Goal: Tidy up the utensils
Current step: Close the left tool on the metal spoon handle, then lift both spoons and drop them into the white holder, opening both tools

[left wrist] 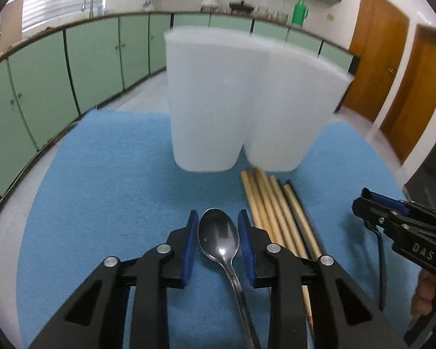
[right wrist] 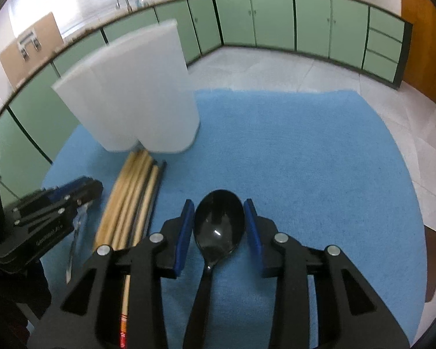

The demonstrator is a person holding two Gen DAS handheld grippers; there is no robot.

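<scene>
A metal spoon (left wrist: 218, 237) lies on the blue mat (left wrist: 101, 192), bowl forward, between the open fingers of my left gripper (left wrist: 218, 232). A black plastic spoon (right wrist: 219, 224) lies between the open fingers of my right gripper (right wrist: 219, 221). Several wooden chopsticks (left wrist: 273, 212) lie side by side between the two spoons; they also show in the right wrist view (right wrist: 133, 197). Two white translucent holders (left wrist: 235, 101) stand upright and touching just beyond the chopstick tips, also seen in the right wrist view (right wrist: 130, 93). The jaws of both grippers straddle their spoons without visibly clamping.
The blue mat (right wrist: 305, 160) covers a table whose far edge drops to a tiled floor. Green cabinets (left wrist: 58, 72) run along the walls. Wooden doors (left wrist: 392, 67) stand at the right. My right gripper (left wrist: 398, 226) shows in the left wrist view.
</scene>
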